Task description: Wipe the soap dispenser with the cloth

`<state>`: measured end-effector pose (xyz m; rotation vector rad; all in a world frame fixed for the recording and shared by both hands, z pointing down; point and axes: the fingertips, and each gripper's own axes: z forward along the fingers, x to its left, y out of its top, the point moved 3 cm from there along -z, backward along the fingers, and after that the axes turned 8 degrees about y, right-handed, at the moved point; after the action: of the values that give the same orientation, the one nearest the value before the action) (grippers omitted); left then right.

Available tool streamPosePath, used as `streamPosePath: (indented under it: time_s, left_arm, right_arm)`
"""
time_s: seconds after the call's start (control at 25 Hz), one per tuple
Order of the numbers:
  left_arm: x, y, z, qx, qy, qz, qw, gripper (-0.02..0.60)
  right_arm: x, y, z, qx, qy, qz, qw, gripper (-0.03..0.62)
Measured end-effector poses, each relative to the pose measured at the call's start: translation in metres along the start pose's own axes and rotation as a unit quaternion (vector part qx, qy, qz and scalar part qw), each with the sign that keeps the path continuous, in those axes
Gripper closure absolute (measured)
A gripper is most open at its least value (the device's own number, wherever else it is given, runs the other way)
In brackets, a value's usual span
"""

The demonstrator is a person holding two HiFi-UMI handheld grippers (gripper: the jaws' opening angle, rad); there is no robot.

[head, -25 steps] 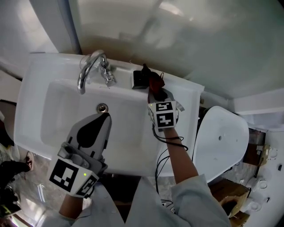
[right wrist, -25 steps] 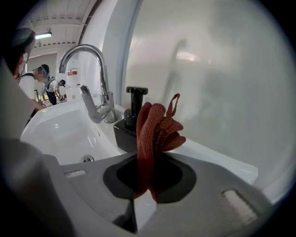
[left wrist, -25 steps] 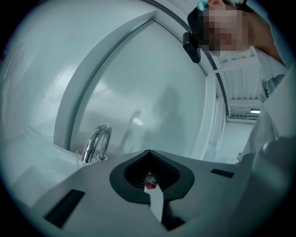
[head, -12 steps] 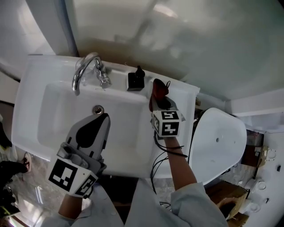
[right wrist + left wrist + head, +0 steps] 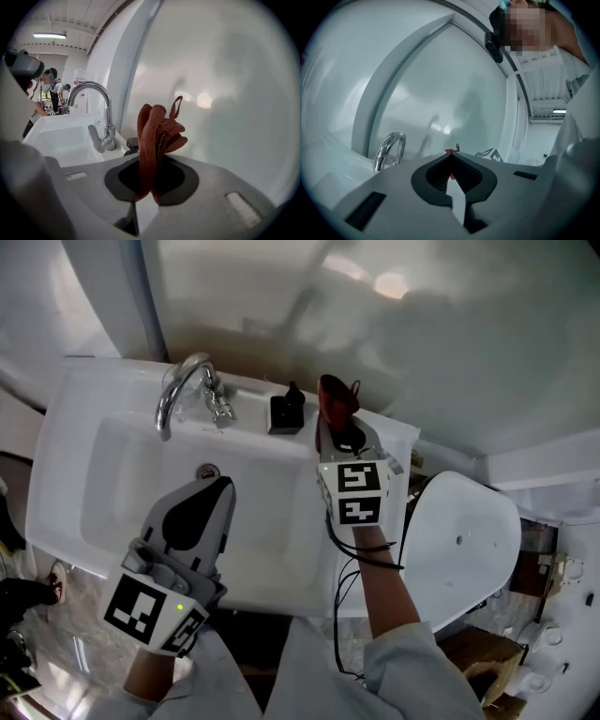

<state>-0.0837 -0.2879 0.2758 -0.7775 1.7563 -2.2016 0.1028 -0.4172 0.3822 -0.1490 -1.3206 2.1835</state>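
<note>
The left gripper (image 5: 222,486) hung over the sink (image 5: 66,456), jaws together on nothing. The right gripper (image 5: 343,439), clamped on the cloth (image 5: 336,397), had drawn right, clear of the dispenser (image 5: 285,412) on the ledge (image 5: 251,397) beside the tap (image 5: 186,390).

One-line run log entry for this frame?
right gripper: shut on cloth, beside soap dispenser, apart | left gripper: shut, empty, over sink | wipe: no contact

Holding the left hand-held gripper (image 5: 221,484) low and near the body, jaws pressed together with nothing between, and the right hand-held gripper (image 5: 339,432) farther forward on an outstretched, sleeved forearm (image 5: 386,601), jaws clamped on the cloth (image 5: 336,401).
</note>
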Motion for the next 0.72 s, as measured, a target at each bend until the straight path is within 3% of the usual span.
streamPosePath:
  time_s: [0.28,0.72]
  left_arm:
    - [0.004,-0.002,-0.007,0.000,0.011,-0.004,0.9999,0.584]
    - [0.011,-0.005,-0.011,0.004,0.018,-0.006,0.9998,0.584]
  right_arm:
    - [0.013,0.024,0.019,0.001,0.011,-0.055,0.998,0.539]
    - [0.046,-0.003,0.029,0.040,0.018,-0.110,0.993,0.539]
